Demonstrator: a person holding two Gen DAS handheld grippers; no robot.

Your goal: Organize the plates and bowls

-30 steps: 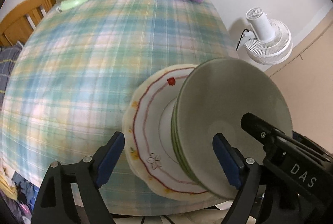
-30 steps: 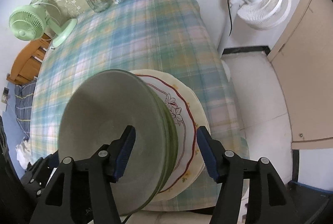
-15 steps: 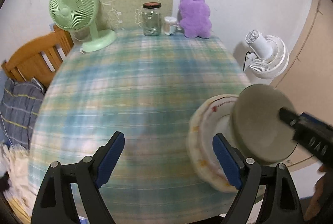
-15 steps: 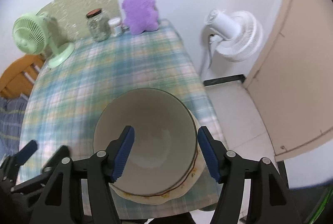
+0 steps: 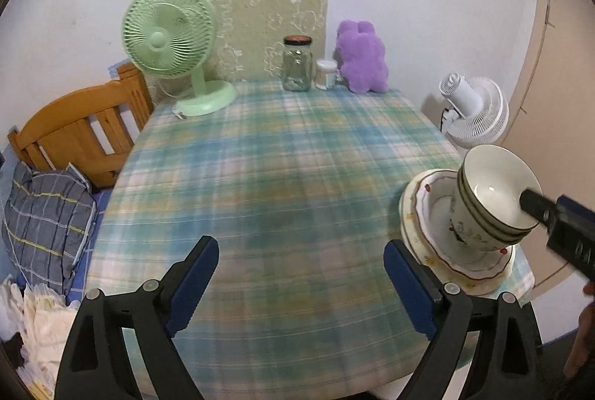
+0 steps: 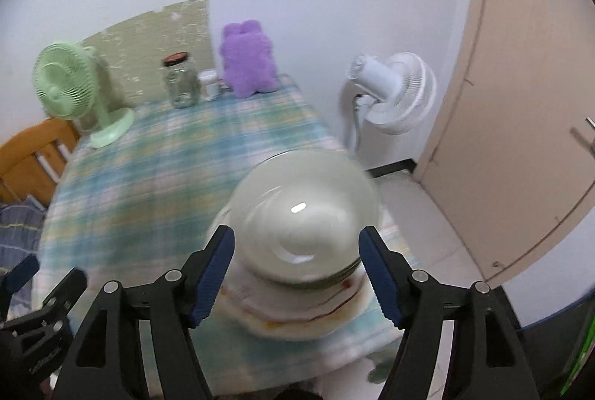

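A stack of white bowls with green rims [image 5: 491, 199] stands on floral, red-rimmed plates [image 5: 435, 243] at the near right corner of the table. My left gripper [image 5: 301, 281] is open and empty, pulled back over the table's near edge, left of the stack. My right gripper [image 6: 297, 269] is open, its blue pads either side of the bowls [image 6: 305, 214] and plates [image 6: 297, 318], not touching them. The right gripper's body [image 5: 557, 225] shows beside the bowls in the left wrist view.
The checked tablecloth [image 5: 282, 176] covers the table. A green fan [image 5: 171, 42], glass jar [image 5: 296, 63], small white container [image 5: 326, 74] and purple plush [image 5: 362, 57] stand at the far edge. A white floor fan [image 5: 472, 113] and door [image 6: 520, 102] are right; a wooden chair [image 5: 74, 128] is left.
Both grippers have drawn back and up from the stack. The bowls and plates, earlier close between the fingers and seen tilted, now sit further off on the table corner.
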